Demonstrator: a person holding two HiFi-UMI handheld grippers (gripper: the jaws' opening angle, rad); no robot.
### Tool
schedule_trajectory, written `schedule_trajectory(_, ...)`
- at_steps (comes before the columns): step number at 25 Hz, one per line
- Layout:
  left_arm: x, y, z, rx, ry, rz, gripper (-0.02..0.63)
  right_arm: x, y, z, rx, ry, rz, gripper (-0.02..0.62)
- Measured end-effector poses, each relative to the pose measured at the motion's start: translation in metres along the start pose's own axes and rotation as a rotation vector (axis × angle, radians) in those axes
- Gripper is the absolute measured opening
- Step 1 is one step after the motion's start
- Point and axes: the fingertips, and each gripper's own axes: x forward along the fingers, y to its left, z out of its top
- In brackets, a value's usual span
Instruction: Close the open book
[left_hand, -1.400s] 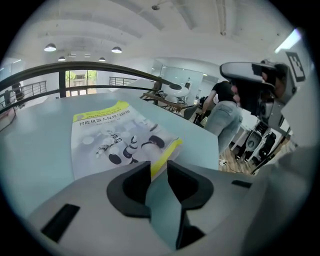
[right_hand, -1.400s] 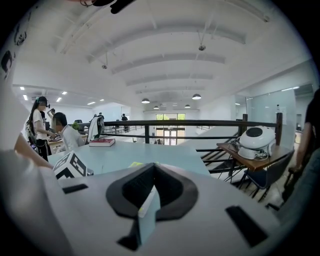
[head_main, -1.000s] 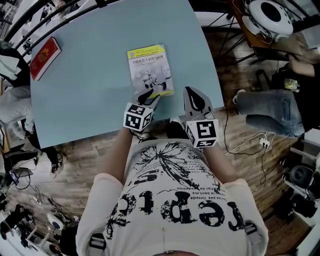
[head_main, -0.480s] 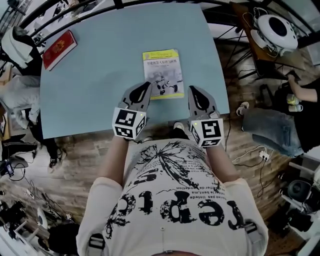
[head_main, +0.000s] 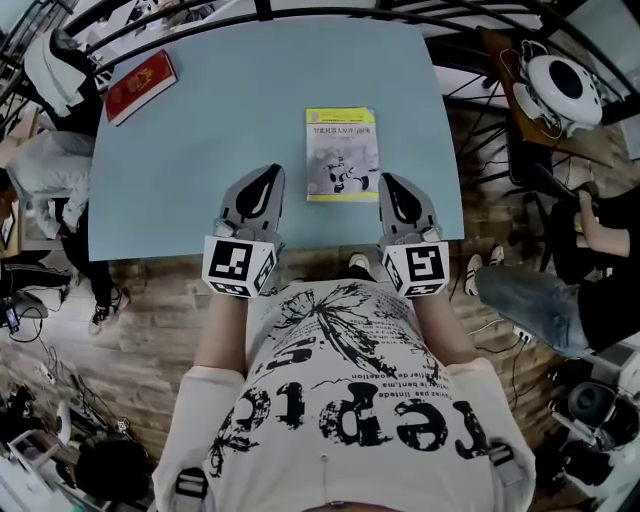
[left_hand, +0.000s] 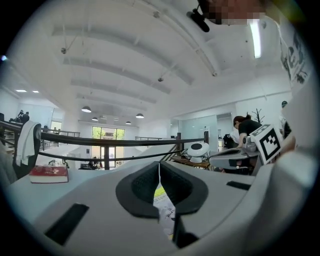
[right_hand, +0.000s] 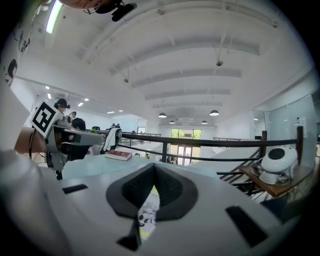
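Left hand-held gripper (head_main: 268, 174) higher now, level, off book (head_main: 342, 153)

The head camera looks steeply down from above the person onto the table (head_main: 200, 150), with the left gripper (head_main: 266, 176) and right gripper (head_main: 391, 184) close below it at the near edge. Each gripper camera sits just behind its own jaws, facing about level across the table toward the railing (left_hand: 125, 137). All three views share the book (head_main: 341, 155) and the red book (head_main: 141, 86).
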Motion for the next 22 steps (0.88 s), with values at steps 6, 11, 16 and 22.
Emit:
schedule_trajectory(6,-0.0082,0.0060,0.0019,-0.015,-0.018,0.022,0.023,0.0020,0.0051,0.0024,-0.012,-0.006,0.010,0.009)
schedule_trajectory(11,-0.0078,0.0049,0.0035,-0.004,-0.017,0.027,0.023,0.0033,0.0049,0.0032,-0.021,-0.002,0.019,0.009)
schedule_trajectory(16,-0.0038,0.0051,-0.0003,-0.003,-0.006,0.041,0.023,0.0061,0.0017,0.0016,-0.028,-0.001,0.028,0.009)
schedule_trajectory(22,-0.0033,0.0083,-0.0001,-0.005,0.001,0.054,0.023,0.0082,0.0011,0.0038,-0.037,-0.001,0.034,0.009)
